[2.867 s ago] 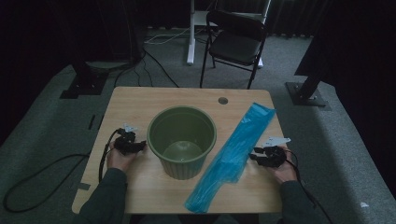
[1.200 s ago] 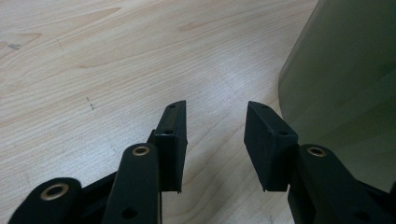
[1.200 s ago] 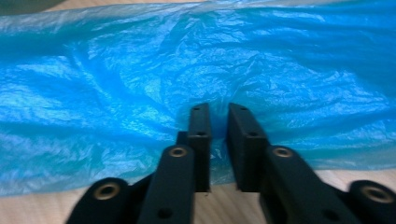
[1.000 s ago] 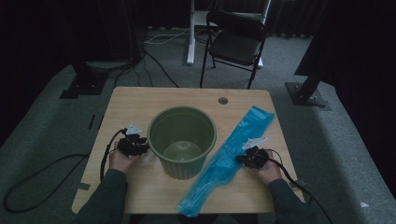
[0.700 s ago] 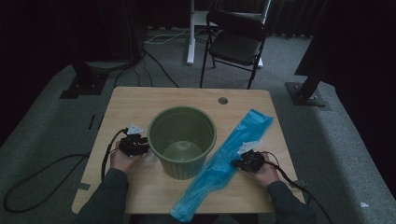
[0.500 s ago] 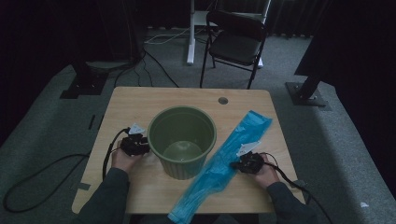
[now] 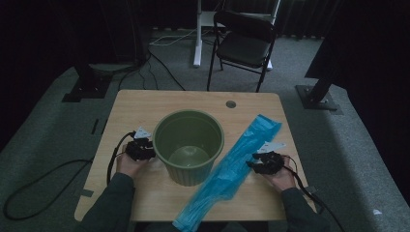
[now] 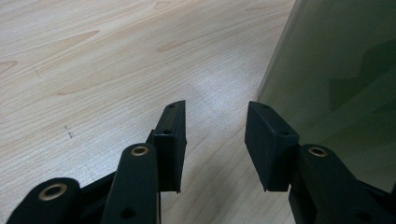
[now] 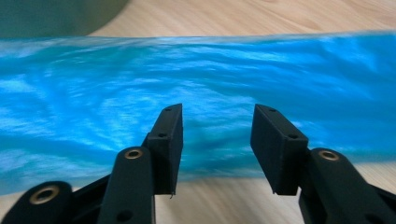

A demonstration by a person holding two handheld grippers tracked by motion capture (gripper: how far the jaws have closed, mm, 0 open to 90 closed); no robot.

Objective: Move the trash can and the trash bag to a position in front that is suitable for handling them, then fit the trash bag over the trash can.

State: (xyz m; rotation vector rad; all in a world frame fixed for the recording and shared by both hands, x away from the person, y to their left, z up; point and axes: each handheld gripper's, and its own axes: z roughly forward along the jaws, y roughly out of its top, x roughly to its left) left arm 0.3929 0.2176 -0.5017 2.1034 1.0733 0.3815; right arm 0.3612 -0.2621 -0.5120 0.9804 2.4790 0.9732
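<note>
While both my forearms enter from the near edge of the counter point(image 7: 145, 104), my left hand point(image 7: 126, 164) rests its left gripper point(image 7: 141, 149) low on the wood, just beside the left wall of the green bucket point(image 7: 188, 145). Its fingers point(image 8: 170, 140) are parted with nothing between them; in the left gripper view the right one lies just beside the bucket wall point(image 8: 345, 74), though I cannot tell whether they touch. My right hand point(image 7: 280, 178) holds the right gripper point(image 7: 263, 163) at the right edge of the blue plastic bag point(image 7: 237, 166), pointing toward the bucket. In the right gripper view its fingers point(image 9: 168, 144) are spread apart, released, directly over the bag point(image 9: 210, 79), gripping nothing.

Compared with 2.9 s ago, my right gripper has travelled inward from the counter's right side to the bag, and the bag's near end has slid farther toward the counter's front edge. My left gripper has shifted only slightly closer to the bucket.

The counter is pale wood-grain laminate with rounded corners and a round cable hole point(image 7: 231, 104) near its far edge. The bucket is smooth, matte olive plastic, round and tapering downward, standing upright and open. The bag is a long, flattened, glossy translucent strip with creases, lying diagonally from far right to near centre.
</note>
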